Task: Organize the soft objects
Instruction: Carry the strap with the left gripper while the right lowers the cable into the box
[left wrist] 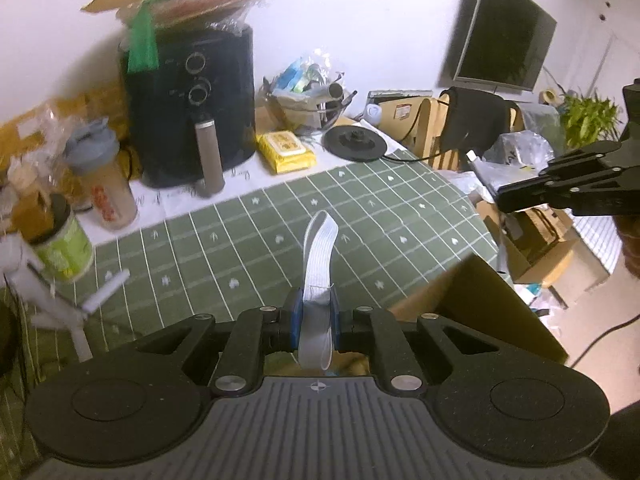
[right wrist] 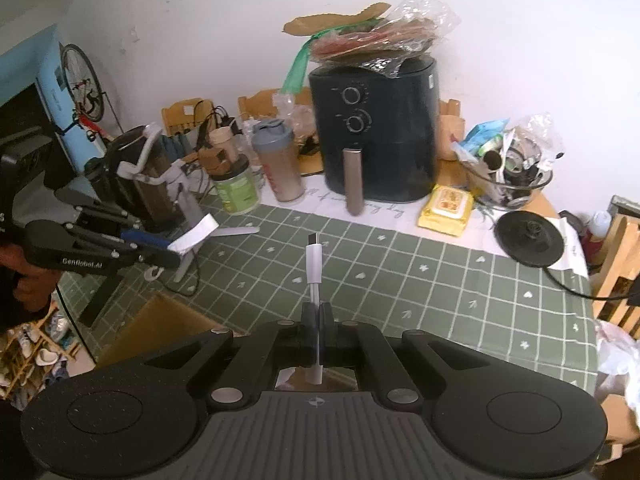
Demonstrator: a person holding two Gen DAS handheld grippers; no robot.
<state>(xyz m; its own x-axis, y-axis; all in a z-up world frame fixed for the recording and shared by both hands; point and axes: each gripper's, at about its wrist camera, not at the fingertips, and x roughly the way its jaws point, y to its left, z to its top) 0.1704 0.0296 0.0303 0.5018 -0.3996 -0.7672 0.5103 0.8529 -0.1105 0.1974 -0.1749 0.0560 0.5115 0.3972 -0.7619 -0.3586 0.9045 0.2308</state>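
Tabletop (left wrist: pixel 360 216) fills most of both views, covered by a green cloth with a white grid and small leaf marks. At its far edge a black air fryer (right wrist: pixel 376 128) stands against the white wall, with crinkled plastic packets piled on top. Left of it are a shaker bottle with a grey lid (right wrist: pixel 278 160) and a green-labelled jar (right wrist: pixel 236 188). To the fryer's right lies a yellow pack of wipes (right wrist: pixel 446 210), then a glass bowl of odds and ends (right wrist: pixel 508 172), and a round black kettle base (right wrist: pixel 528 236) near the right edge. A dark monitor (left wrist: pixel 500 32) hangs on the wall beyond the tabletop's right end, seen from the left wrist.

Left tongs (left wrist: pixel 316 312) are clamped shut on a flat grey-white ribbon strap (left wrist: pixel 318 256), which sticks out ahead of the blue pads, held up over the cloth and curling at its far tip. In the right wrist view the same tongs appear at the left, the pale strap end jutting from them over the tabletop's near left corner.

Right tongs (right wrist: pixel 317 320) are pinched tight on the thin cord of a short white adapter cable (right wrist: pixel 314 264), whose plug end points away from the camera above the cloth.
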